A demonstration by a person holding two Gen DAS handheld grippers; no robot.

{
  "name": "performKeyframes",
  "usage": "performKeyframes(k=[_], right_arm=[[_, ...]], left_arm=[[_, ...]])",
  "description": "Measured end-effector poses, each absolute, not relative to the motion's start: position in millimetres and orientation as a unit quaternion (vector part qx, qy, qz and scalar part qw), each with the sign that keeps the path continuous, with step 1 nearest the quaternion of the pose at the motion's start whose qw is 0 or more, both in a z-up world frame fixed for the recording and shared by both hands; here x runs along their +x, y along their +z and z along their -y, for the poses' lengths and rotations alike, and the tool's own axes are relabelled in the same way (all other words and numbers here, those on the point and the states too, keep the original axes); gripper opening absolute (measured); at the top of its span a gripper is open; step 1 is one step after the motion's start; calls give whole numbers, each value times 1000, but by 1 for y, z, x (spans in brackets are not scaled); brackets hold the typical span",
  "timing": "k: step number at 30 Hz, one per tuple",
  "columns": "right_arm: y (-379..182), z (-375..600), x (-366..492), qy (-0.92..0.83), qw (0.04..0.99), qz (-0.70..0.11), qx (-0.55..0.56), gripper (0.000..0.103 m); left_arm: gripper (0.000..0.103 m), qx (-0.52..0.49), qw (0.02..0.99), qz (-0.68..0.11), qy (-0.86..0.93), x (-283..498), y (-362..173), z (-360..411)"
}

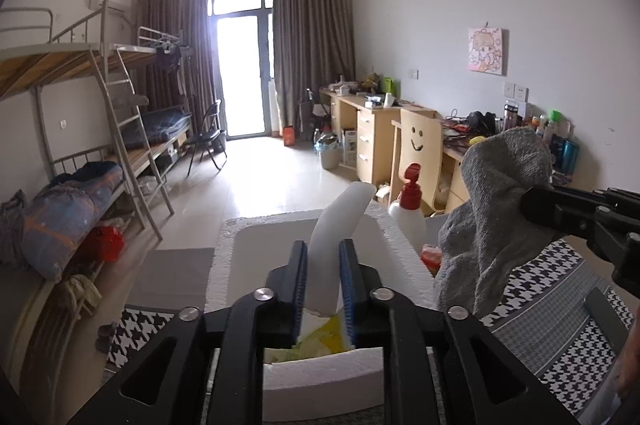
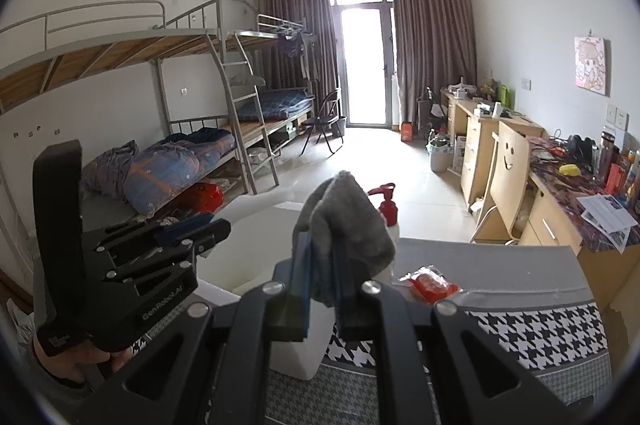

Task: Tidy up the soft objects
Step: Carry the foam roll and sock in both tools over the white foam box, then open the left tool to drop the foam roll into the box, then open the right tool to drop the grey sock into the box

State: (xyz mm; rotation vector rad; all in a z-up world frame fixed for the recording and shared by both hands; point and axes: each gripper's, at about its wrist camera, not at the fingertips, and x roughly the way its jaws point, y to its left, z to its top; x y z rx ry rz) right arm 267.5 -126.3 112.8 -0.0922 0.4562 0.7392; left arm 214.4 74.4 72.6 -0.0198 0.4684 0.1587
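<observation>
Left tool (image 1: 323,277) clamped on a white foam strip (image 1: 340,225), long axis upright and leaning away, directly over the open white foam box (image 1: 224,265), so the nearer drop. Right tool (image 2: 320,265) closed on a grey sock (image 2: 344,225), which droops over its tips, held to the right of the box above the houndstooth-covered worktop (image 2: 540,329). Box contents partly hidden; possibly something yellow inside.

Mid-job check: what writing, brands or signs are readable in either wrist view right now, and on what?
"GenRobot.AI": on the left gripper body, seen from the right wrist view.
Small white print on the left gripper's handle base: too blurred to read.
Smiley face (a sign, no words): cut into the wooden chair back.
Pink cartoon wall picture, bottle and desk papers: nothing legible.
</observation>
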Motion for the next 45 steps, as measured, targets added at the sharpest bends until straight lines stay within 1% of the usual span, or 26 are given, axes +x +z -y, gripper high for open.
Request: performKeyframes(k=[4, 5, 6, 7, 8, 10, 12, 15, 17, 23, 45], right_arm=[[113, 122, 271, 361, 905, -221, -47, 12], [113, 121, 272, 361, 904, -222, -47, 12], [112, 121, 274, 362, 904, -222, -47, 12], [112, 119, 274, 362, 904, -223, -47, 12], [112, 118, 274, 363, 903, -223, -48, 12], [112, 116, 276, 365, 902, -224, -48, 12], [110, 115, 276, 367, 901, -226, -47, 12], [110, 110, 277, 370, 899, -229, -49, 12], [110, 107, 278, 375, 897, -229, -48, 12], [111, 97, 274, 392, 890, -229, -53, 12], [95, 52, 292, 423, 863, -268, -65, 12]], left_arm=[[28, -5, 968, -233, 97, 216, 70, -79], [40, -7, 967, -234, 100, 216, 70, -81], [59, -9, 967, -234, 103, 216, 70, -82], [65, -12, 967, -231, 106, 214, 70, -84], [69, -16, 969, -222, 108, 212, 71, -86], [74, -18, 969, -218, 114, 208, 73, -89], [86, -21, 969, -215, 115, 206, 73, -92], [94, -25, 970, -207, 121, 200, 75, -95], [97, -27, 970, -207, 125, 200, 76, -97], [101, -26, 969, -203, 138, 194, 77, -101], [102, -40, 966, -201, 159, 182, 74, -125]])
